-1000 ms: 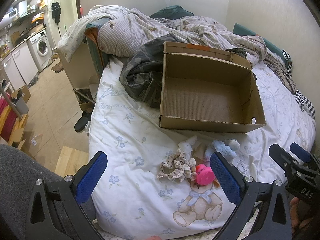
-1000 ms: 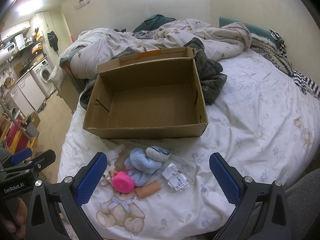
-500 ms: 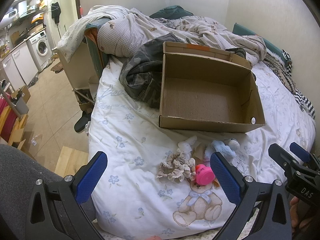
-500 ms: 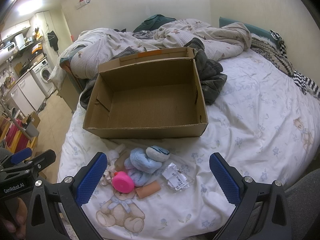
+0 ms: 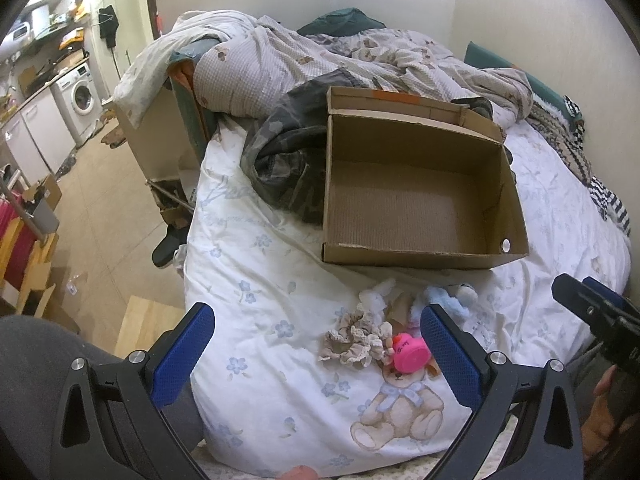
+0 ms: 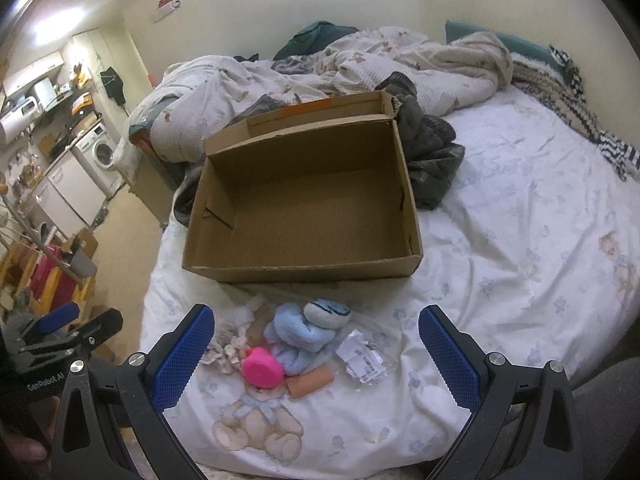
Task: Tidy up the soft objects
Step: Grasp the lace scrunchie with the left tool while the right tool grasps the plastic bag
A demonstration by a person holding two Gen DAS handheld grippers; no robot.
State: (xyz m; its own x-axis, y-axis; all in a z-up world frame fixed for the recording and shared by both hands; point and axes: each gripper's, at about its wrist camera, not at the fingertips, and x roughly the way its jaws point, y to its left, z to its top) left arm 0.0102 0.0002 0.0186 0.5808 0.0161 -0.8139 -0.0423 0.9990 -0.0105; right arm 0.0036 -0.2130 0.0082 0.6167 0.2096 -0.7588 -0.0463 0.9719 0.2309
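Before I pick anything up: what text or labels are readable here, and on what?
"GenRobot.AI": white lettering on the left tool, seen from the right wrist.
Pink toy: small dark marks, too blurred to read.
Clear packet: printed label, too small to read.
Cardboard box: no print visible.

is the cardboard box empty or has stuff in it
Empty: the cardboard box shows only its bare corrugated floor, and the soft items lie on the bedsheet in front of it.
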